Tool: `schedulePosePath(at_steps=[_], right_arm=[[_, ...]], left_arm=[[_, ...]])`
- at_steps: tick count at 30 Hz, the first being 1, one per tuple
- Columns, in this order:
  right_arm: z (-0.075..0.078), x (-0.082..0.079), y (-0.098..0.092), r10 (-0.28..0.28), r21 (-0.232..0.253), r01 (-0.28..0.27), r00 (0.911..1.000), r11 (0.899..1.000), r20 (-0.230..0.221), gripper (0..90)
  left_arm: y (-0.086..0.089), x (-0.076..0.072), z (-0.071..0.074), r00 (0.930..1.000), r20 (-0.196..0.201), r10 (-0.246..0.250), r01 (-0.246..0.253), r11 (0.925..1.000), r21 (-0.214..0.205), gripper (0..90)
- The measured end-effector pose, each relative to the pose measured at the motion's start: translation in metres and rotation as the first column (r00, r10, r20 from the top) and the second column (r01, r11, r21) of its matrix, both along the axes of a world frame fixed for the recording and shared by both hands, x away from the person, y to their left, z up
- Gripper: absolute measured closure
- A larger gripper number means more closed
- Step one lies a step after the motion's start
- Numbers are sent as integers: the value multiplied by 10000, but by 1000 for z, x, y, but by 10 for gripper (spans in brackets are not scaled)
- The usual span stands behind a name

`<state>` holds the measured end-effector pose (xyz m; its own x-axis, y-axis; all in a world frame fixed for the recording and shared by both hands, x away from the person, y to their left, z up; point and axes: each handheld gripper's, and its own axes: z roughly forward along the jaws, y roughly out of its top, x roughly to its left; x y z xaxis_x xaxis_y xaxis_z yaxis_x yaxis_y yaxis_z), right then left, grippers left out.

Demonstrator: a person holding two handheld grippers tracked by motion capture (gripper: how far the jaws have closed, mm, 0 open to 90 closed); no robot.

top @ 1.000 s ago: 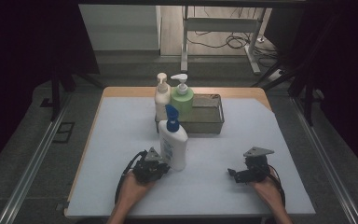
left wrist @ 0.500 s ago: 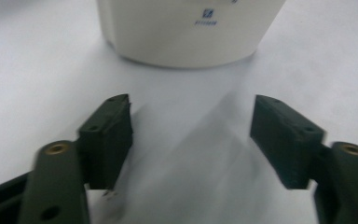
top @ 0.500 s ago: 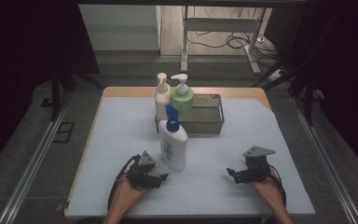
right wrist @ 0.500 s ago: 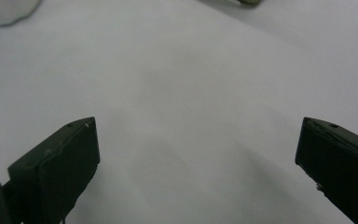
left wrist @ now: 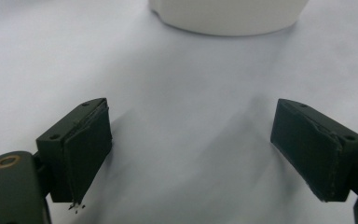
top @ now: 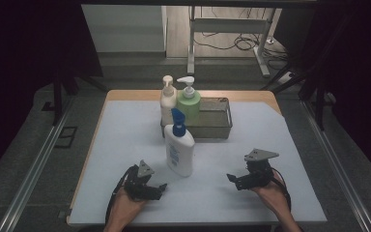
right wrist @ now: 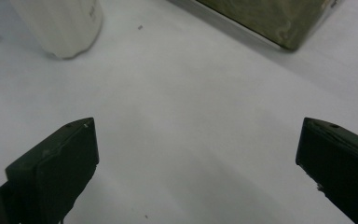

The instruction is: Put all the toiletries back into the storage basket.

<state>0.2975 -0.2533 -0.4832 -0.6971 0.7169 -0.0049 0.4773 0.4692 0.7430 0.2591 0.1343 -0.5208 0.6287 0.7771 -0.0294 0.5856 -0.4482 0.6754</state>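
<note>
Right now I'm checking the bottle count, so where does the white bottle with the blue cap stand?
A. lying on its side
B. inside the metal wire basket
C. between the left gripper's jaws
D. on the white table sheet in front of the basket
D: the white bottle with the blue cap stands upright on the white table sheet, in front of the metal wire basket.

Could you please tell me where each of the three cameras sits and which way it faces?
High view: above the person's side, facing forward and down on the table; both hands and tongs show.
Left gripper view: on the left tongs, facing the white bottle's base; open jaws show.
Right gripper view: on the right tongs, facing the wire basket; open jaws show.
All three share the white bottle.
</note>
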Motion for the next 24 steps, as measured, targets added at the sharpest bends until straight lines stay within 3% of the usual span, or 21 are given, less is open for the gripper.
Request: schedulePosePath(at_steps=[24], right_arm=[[35, 10, 68, 995, 518, -995, 9950, 9937, 34, 0]], left_arm=[[2, 0, -3, 9998, 163, 94, -94, 9999, -37, 120]])
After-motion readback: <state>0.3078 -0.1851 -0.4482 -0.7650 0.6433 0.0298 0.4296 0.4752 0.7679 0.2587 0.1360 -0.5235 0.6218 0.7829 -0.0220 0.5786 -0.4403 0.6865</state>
